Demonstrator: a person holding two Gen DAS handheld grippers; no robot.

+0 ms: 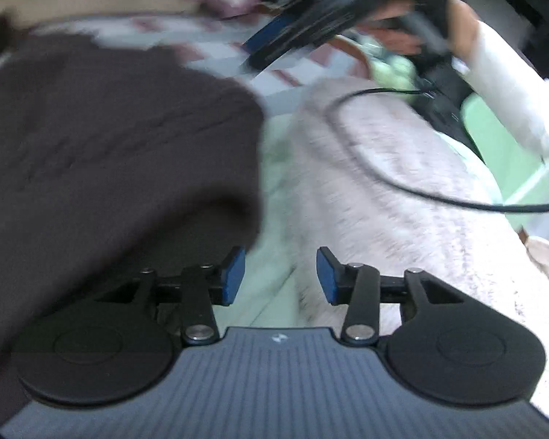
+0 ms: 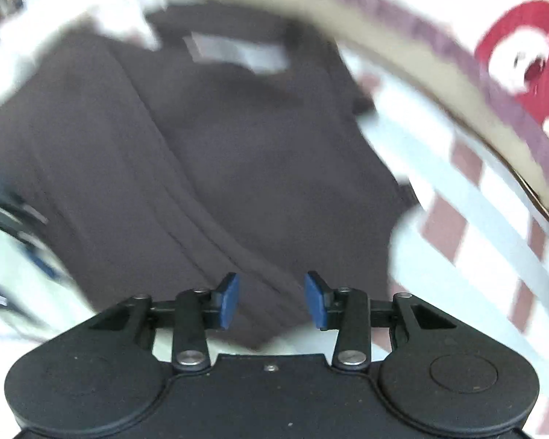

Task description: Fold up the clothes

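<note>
Lying flat across the middle of the right wrist view, the dark brown garment (image 2: pixel 216 153) spreads from about nine o'clock to three o'clock, with long seams running down toward six o'clock and a pale label (image 2: pixel 238 53) near its top edge at twelve o'clock. In the left wrist view the same brown cloth fills the nine o'clock side, and a fluffy pale pink garment (image 1: pixel 402 190) lies just beside it from the centre out to four o'clock, with pale green bedding (image 1: pixel 274 168) showing between them. The right claw (image 2: pixel 271 300) hangs over the brown garment's lower hem at six o'clock, its blue pads (image 2: pixel 228 301) parted with nothing between them. The left claw (image 1: pixel 281 275) is likewise spread and empty, poised above the gap between the two garments. A black cable (image 1: pixel 395 179) loops over the pink one. At one o'clock a white sleeve (image 1: pixel 501 91) is visible. Both pictures are blurred by motion.
</note>
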